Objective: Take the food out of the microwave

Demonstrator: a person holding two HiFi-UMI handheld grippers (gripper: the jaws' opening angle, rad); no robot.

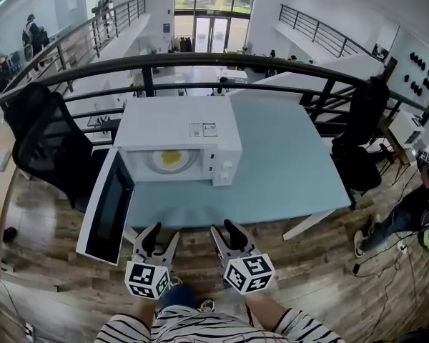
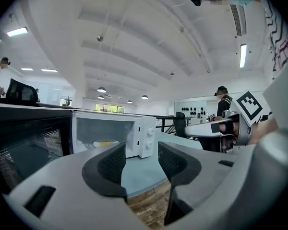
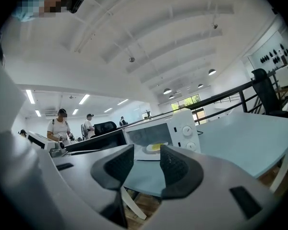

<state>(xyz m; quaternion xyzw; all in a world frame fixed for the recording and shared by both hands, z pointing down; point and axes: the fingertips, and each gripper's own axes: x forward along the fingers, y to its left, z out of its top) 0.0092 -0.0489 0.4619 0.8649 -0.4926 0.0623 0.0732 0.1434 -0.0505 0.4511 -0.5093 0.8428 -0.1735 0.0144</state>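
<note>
A white microwave (image 1: 180, 136) stands on the left part of a light blue table (image 1: 293, 170), its door (image 1: 107, 207) swung open toward me on the left. Inside lies yellow food on a white plate (image 1: 171, 160), also visible as the plate (image 2: 102, 143) and the plate (image 3: 155, 147). My left gripper (image 1: 156, 237) and right gripper (image 1: 225, 233) hover side by side before the table's near edge, short of the microwave. Both stand open with nothing between the jaws, seen too as the left gripper (image 2: 141, 163) and the right gripper (image 3: 147, 166).
A black office chair (image 1: 46, 148) stands left of the open door. A black railing (image 1: 200, 63) runs behind the table. Another chair (image 1: 361, 131) and a person (image 1: 415, 206) are to the right. Wooden floor lies beneath the grippers.
</note>
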